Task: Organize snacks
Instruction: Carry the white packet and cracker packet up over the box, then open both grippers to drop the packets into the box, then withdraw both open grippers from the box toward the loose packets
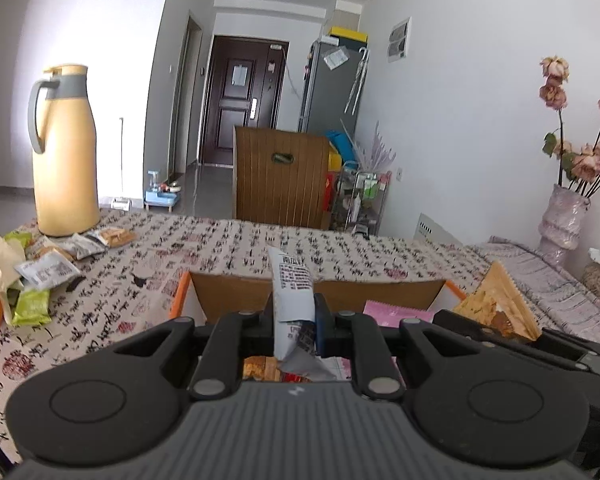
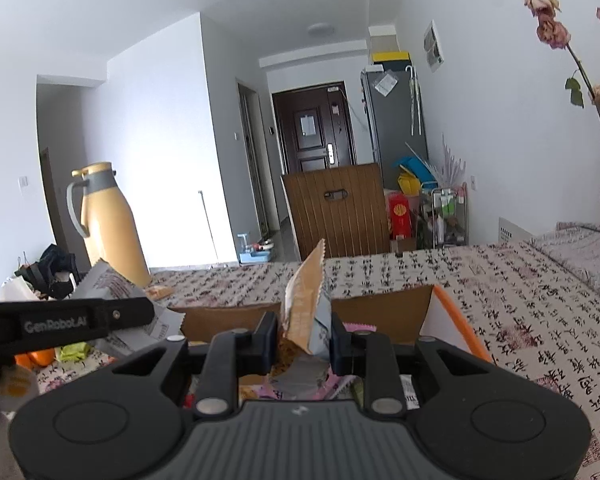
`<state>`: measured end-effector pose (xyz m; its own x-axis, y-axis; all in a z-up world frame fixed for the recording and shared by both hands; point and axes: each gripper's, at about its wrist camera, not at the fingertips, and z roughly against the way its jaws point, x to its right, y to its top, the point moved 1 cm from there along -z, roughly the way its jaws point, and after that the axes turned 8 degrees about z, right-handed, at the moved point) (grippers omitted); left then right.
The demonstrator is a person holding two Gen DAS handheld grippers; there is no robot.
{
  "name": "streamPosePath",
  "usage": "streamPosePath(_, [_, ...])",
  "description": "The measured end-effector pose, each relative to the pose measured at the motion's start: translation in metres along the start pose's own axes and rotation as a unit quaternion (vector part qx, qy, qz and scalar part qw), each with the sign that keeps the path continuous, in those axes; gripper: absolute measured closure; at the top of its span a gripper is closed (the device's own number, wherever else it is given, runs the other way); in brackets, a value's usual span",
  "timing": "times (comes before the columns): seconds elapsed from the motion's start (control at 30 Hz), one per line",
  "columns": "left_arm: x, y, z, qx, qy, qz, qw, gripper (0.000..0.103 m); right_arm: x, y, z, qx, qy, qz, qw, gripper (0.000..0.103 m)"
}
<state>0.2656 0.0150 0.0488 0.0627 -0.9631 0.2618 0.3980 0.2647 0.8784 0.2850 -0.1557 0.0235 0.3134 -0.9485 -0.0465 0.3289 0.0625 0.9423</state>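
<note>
1. A crinkly white foil packet [image 1: 292, 292], printed with dark text, is pinched upright in the left claw [image 1: 294, 320], its matte black jaws closed tight on it.
2. A tan snack packet [image 2: 306, 300] with a serrated edge is clamped in the right claw [image 2: 304, 336], likewise closed on it.
3. Both packets are held over an open cardboard box [image 1: 380, 294] with an orange rim, glossy wrappers already seen inside.
4. More loose packets [image 1: 56, 264] are scattered on the calligraphy-print cloth of the counter [image 1: 228, 244], near a smooth yellow thermos jug [image 1: 66, 156].
</note>
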Motion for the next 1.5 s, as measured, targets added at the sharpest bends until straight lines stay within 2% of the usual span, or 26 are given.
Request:
streamPosePath(0.33, [-0.009, -0.010, -0.012, -0.018, -0.006, 0.004, 0.9998, 0.084, 0.001, -0.012, -0.012, -0.028, -0.002, 0.006, 1.000, 0.075])
streamPosePath(0.37, [-0.009, -0.009, -0.011, -0.016, -0.001, 0.004, 0.9999, 0.078, 0.002, -0.013, -0.012, -0.029, -0.006, 0.006, 1.000, 0.070])
streamPosePath(0.43, [-0.011, -0.009, -0.009, -0.008, 0.003, 0.011, 0.9999, 0.055, 0.004, -0.014, -0.011, -0.031, -0.010, 0.002, 0.999, 0.051])
streamPosePath(0.5, [-0.013, -0.007, -0.003, 0.009, 0.010, 0.017, 0.9998, 0.019, 0.006, -0.014, -0.009, -0.026, -0.023, 0.001, 0.999, 0.017])
streamPosePath(0.57, [-0.013, -0.007, 0.002, 0.026, 0.021, 0.017, 0.9993, 0.002, 0.008, -0.014, -0.007, -0.019, -0.035, 0.000, 0.999, 0.005])
streamPosePath(0.6, [-0.013, -0.007, 0.004, 0.031, 0.022, 0.017, 0.9991, 0.000, 0.009, -0.014, -0.006, -0.018, -0.038, 0.000, 0.999, 0.002])
streamPosePath(1.03, [-0.005, -0.002, 0.007, 0.030, 0.030, 0.010, 0.9990, 0.000, 0.011, -0.010, -0.007, -0.025, -0.047, -0.003, 0.999, 0.000])
streamPosePath(1.27, [0.001, 0.003, 0.026, 0.036, 0.033, 0.004, 0.9988, 0.000, 0.005, 0.001, 0.014, -0.012, -0.046, 0.015, 0.999, 0.000])
streamPosePath(1.5, [0.004, -0.001, 0.053, 0.033, 0.032, 0.000, 0.9990, 0.000, 0.002, -0.002, 0.043, -0.015, -0.049, 0.022, 0.998, 0.000])
